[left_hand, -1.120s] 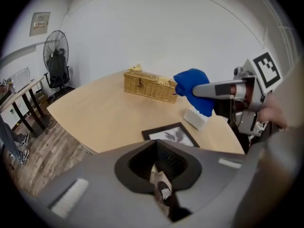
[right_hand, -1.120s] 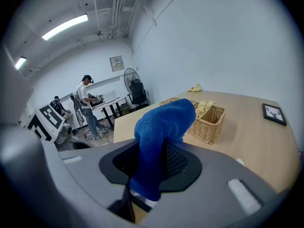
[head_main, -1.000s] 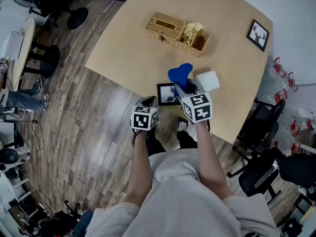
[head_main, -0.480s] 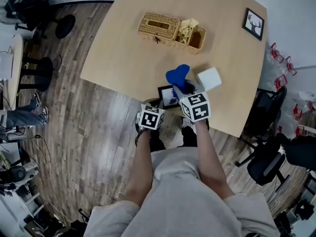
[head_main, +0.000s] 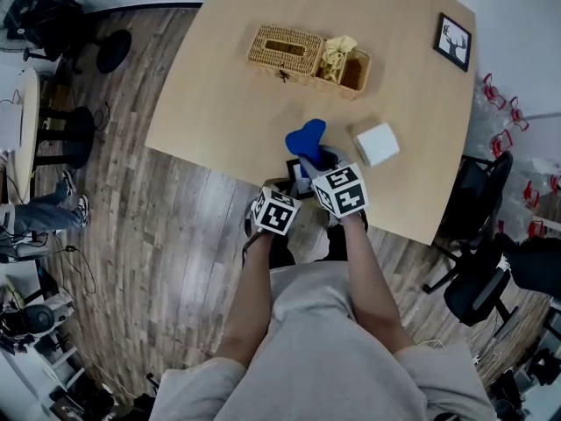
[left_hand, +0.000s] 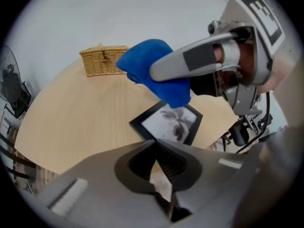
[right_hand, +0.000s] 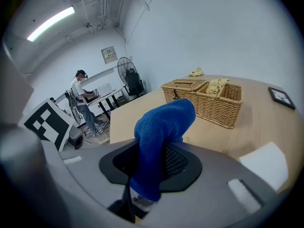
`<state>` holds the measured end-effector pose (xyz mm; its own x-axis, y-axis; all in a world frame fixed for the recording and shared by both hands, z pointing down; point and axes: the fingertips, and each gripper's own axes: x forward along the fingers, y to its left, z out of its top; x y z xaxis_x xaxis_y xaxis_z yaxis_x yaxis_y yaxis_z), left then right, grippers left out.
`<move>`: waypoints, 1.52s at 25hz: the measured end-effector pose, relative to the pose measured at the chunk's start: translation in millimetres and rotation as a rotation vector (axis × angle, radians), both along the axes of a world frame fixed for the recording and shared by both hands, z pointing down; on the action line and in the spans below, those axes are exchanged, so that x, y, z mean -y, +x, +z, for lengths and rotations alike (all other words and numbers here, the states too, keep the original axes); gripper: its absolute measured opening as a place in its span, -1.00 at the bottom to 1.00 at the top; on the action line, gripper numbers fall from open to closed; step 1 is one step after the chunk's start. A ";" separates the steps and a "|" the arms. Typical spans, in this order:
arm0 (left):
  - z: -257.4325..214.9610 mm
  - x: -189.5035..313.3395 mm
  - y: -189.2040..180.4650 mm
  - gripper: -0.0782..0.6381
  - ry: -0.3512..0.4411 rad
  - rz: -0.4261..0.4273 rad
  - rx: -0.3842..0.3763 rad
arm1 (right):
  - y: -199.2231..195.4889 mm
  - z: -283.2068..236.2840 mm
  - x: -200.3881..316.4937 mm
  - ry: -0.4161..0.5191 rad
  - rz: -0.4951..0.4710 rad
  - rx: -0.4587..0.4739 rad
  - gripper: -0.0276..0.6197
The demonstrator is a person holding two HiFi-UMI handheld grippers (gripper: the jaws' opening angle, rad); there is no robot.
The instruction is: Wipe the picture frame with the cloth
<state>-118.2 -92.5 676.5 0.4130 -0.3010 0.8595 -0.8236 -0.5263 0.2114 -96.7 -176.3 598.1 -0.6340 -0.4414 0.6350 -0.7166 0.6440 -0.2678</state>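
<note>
A small black picture frame (left_hand: 168, 122) with a plant print lies at the table's near edge, mostly hidden in the head view (head_main: 295, 172). My left gripper (left_hand: 155, 145) is shut on the frame's near corner; in the head view it (head_main: 286, 189) sits just left of the frame. My right gripper (right_hand: 151, 152) is shut on a blue cloth (right_hand: 161, 127). In the left gripper view the blue cloth (left_hand: 152, 70) hangs over the frame's far edge; whether it touches I cannot tell. From above, the cloth (head_main: 305, 139) covers the frame's far side.
A wicker basket (head_main: 298, 51) with yellow cloths stands at the back of the tan table (head_main: 219, 95). A white box (head_main: 377, 143) lies right of the cloth. Another framed picture (head_main: 455, 42) sits at the far right corner. Office chairs (head_main: 478, 279) stand to the right; a person (right_hand: 83, 99) is in the background.
My left gripper has moved right and forward up to the frame's corner. The right gripper with the cloth has shifted left over the frame.
</note>
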 end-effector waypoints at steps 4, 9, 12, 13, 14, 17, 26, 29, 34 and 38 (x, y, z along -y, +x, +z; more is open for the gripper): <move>1.3 -0.5 1.7 -0.63 0.002 0.006 0.000 | -15.1 6.5 -2.7 -0.010 -0.046 0.013 -0.59; 0.4 0.1 0.7 -0.63 0.004 0.000 -0.005 | -33.4 11.6 -5.1 0.003 -0.109 0.016 -0.59; 0.3 -1.2 0.8 -0.63 0.005 -0.004 -0.008 | -40.8 21.8 -9.5 0.004 -0.146 -0.023 -0.59; 0.2 -1.3 0.9 -0.63 0.006 -0.005 -0.008 | -42.5 25.4 -11.3 0.002 -0.155 -0.035 -0.58; 0.0 -1.3 0.6 -0.63 0.007 -0.005 -0.008 | -44.5 28.3 -13.0 -0.002 -0.161 -0.039 -0.59; -0.6 -0.2 -0.5 -0.63 0.011 -0.007 -0.007 | -51.0 36.0 -19.5 -0.040 -0.187 -0.026 -0.59; -0.5 -0.9 -0.7 -0.63 0.016 -0.005 -0.009 | -57.3 59.7 -32.2 -0.098 -0.271 -0.058 -0.59; -1.2 -0.8 -2.4 -0.63 0.017 -0.009 -0.013 | -59.7 58.7 -31.3 -0.071 -0.274 -0.067 -0.59; -1.6 -0.6 -2.5 -0.63 0.015 -0.014 -0.010 | -58.3 60.0 -32.3 -0.064 -0.280 -0.090 -0.59; -1.6 -0.5 -3.2 -0.63 0.010 -0.018 -0.005 | -59.2 63.7 -32.7 -0.055 -0.278 -0.088 -0.59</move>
<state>-121.4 -92.0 674.9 0.4118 -0.3174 0.8542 -0.8319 -0.5136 0.2102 -155.9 -143.6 661.8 -0.6675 -0.2220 0.7108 -0.5365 0.8053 -0.2523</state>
